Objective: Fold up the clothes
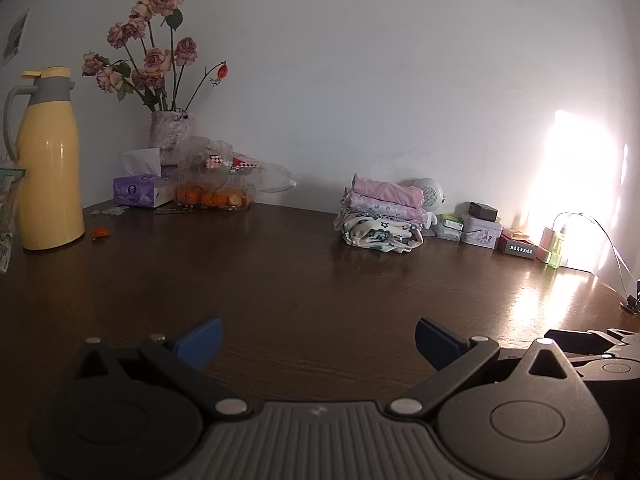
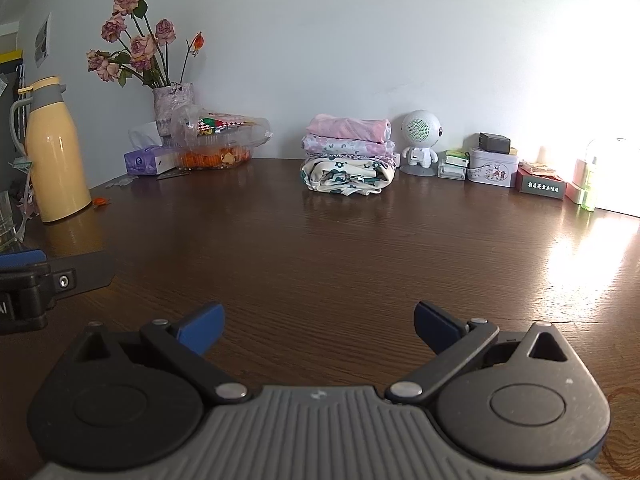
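A stack of three folded clothes (image 1: 382, 216) (image 2: 349, 156) sits at the back of the dark wooden table (image 1: 260, 280) (image 2: 320, 248), near the wall: a pink piece on top, a pink flowered one in the middle, a cream and green one at the bottom. My left gripper (image 1: 318, 342) hovers low over the near table, open, nothing between its blue fingers (image 1: 202, 340). My right gripper (image 2: 318, 326) is also open and empty, well short of the stack. Part of the left gripper (image 2: 36, 280) shows at the left edge of the right wrist view.
A yellow thermos jug (image 1: 48, 160) (image 2: 56, 152) stands at the left. A vase of dried roses (image 1: 170, 128) (image 2: 174, 104), a tissue box (image 1: 138, 190), and a plastic box of orange fruit (image 2: 216, 152) line the back left. A small white robot figure (image 2: 420, 144), tins and boxes (image 2: 494, 166) sit at the back right.
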A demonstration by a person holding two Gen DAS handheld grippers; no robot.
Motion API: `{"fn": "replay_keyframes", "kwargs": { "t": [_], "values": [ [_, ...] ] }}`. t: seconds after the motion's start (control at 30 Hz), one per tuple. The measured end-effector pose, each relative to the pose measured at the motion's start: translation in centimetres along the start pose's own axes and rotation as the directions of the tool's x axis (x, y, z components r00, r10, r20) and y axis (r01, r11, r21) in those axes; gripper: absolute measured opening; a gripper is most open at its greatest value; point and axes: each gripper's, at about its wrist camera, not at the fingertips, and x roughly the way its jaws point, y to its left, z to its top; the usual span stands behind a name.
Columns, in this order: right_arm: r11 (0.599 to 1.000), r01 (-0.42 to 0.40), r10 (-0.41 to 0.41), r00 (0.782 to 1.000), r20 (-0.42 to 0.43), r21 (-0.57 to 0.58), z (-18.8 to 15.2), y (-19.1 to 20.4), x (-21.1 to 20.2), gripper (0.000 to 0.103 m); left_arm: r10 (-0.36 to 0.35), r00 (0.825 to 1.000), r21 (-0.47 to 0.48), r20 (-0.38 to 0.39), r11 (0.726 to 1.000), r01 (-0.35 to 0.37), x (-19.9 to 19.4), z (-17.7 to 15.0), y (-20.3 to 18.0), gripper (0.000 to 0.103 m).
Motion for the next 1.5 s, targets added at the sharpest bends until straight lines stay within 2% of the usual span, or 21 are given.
{"fn": "replay_keyframes", "kwargs": {
  "t": [1.5],
  "values": [
    [1.0, -0.027, 0.027, 0.999, -0.018, -0.007, -0.15, -0.07, 0.19, 0.103, 0.004, 0.999, 0.01, -0.044, 1.0, -0.004, 0.84, -0.63, -0.35, 0.103]
  ]
}}
